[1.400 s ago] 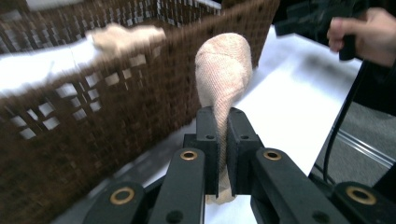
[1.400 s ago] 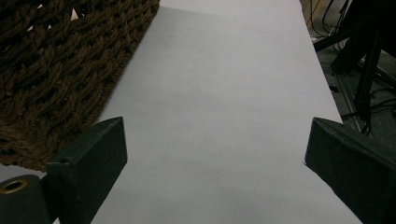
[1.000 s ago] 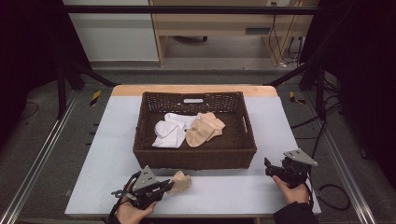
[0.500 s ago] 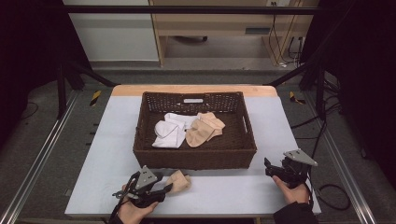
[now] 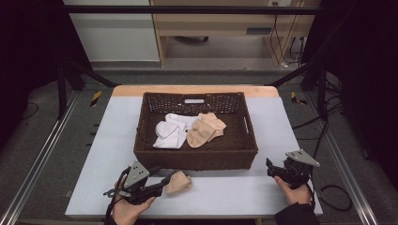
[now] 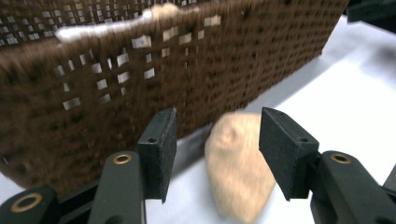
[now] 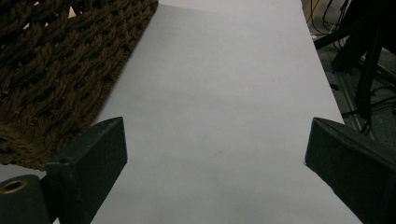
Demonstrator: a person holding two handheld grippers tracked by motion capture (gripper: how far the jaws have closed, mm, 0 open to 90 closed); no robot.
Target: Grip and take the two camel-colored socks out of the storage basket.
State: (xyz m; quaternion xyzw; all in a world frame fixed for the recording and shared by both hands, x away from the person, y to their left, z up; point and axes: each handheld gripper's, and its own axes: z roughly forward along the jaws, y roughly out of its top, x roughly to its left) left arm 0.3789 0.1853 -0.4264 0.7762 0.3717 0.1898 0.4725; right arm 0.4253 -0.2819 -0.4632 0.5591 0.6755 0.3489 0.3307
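We see the left tool (image 6: 212, 154) with jaws apart, a beige sock (image 6: 240, 168) lying on the tabletop (image 5: 244, 192) between them, unclamped, just before the wicker basket (image 5: 197, 157). Our right tool (image 7: 215, 172), jaws wide apart, hovers over bare tabletop beside the basket's corner. White socks (image 5: 169, 131) and beige socks (image 5: 206, 129) lie in the basket.
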